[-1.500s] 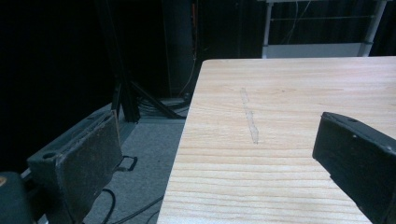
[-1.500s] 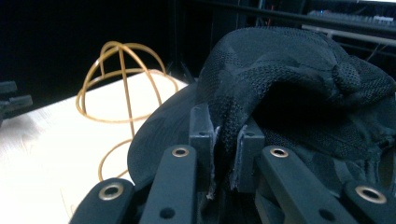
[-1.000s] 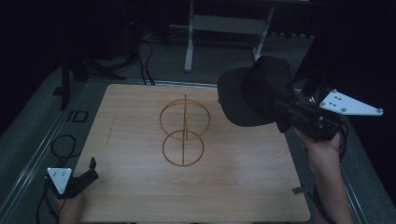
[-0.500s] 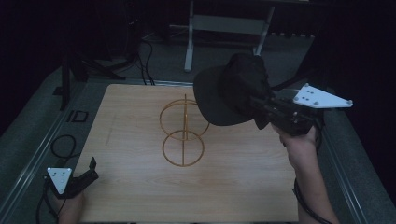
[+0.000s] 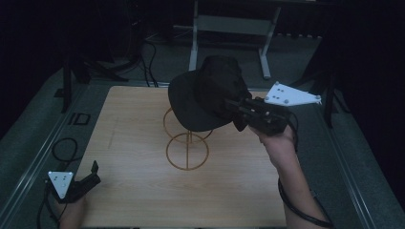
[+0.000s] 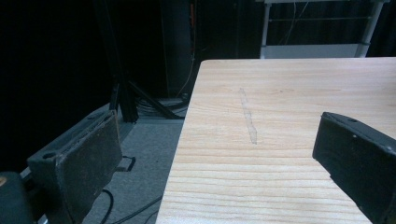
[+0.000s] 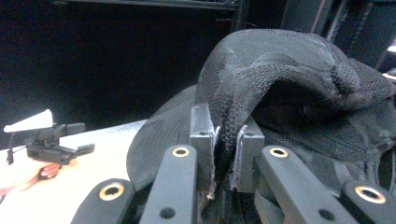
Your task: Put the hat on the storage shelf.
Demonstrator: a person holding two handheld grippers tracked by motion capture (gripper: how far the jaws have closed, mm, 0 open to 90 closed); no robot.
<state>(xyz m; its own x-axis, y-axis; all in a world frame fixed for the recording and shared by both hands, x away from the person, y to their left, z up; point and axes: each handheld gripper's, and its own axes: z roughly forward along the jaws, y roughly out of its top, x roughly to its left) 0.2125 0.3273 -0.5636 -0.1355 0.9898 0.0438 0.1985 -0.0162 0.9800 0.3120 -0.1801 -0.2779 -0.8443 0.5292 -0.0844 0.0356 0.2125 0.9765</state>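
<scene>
right gripper point(image 5: 237, 110) – forearm raised off table, jaws clamped on black cap point(image 5: 205, 93) fabric | cap aloft over wire stand point(image 5: 187, 143) | left gripper point(image 5: 90, 174) – parked low at near-left table point(image 5: 133, 191) corner, jaws wide, empty

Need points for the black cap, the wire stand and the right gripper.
black cap point(image 5: 203, 98): high view, on the underside of the brim.
wire stand point(image 5: 187, 151): high view, on the centre bar of the base ring.
right gripper point(image 7: 226, 140): right gripper view, between the fingertips pinching the cap's fabric.
</scene>
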